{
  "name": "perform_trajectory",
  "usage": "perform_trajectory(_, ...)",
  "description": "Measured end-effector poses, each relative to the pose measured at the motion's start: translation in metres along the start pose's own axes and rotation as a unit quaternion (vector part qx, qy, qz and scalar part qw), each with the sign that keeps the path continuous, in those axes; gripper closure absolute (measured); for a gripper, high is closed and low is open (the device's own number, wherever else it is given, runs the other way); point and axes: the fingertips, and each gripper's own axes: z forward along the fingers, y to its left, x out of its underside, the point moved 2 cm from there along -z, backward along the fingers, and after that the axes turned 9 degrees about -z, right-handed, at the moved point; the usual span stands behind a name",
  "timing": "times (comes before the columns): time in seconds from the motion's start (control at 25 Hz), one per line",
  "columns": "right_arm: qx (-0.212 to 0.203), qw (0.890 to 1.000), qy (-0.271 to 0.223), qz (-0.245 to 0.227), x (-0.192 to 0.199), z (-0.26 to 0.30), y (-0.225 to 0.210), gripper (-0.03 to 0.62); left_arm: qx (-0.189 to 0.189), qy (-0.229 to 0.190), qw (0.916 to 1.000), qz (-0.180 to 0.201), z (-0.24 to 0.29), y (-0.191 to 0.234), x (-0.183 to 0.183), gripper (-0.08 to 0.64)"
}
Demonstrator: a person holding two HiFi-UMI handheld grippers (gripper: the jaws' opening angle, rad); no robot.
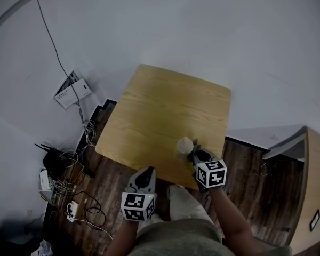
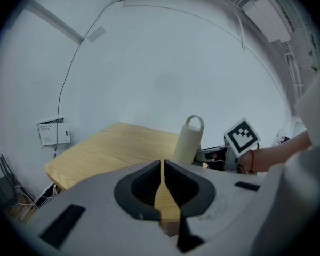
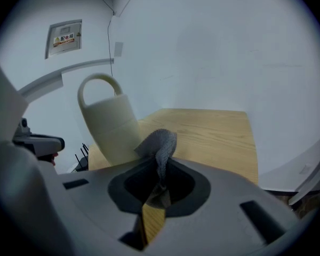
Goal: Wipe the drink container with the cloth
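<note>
A cream drink container (image 1: pixel 184 145) with a loop handle stands upright near the front edge of the wooden table (image 1: pixel 165 105). My right gripper (image 1: pixel 194 153) is shut on a grey cloth (image 3: pixel 160 142). The cloth sticks up from the jaws and lies against the container's (image 3: pixel 109 127) lower side. My left gripper (image 1: pixel 145 176) hangs at the table's front edge, left of the container (image 2: pixel 189 143). It is shut with nothing in it, and in its own view the left gripper (image 2: pixel 162 167) shows its jaws pressed together. The right gripper's marker cube (image 2: pixel 241 135) shows beside the container.
Cables and power strips (image 1: pixel 64 169) lie on the dark floor left of the table. A paper-covered box (image 1: pixel 72 92) sits by the wall. A wooden cabinet (image 1: pixel 316 185) stands at the right. A person's legs (image 1: pixel 186 217) are below the table edge.
</note>
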Motion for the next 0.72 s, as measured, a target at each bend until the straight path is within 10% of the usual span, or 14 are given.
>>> perform_trajectory(0.72,0.061,0.998,0.01,-0.022,0.023,0.01,-0.007,0.566,-0.004,0.005,1.0,0.0,-0.014,0.01,0.003,0.54)
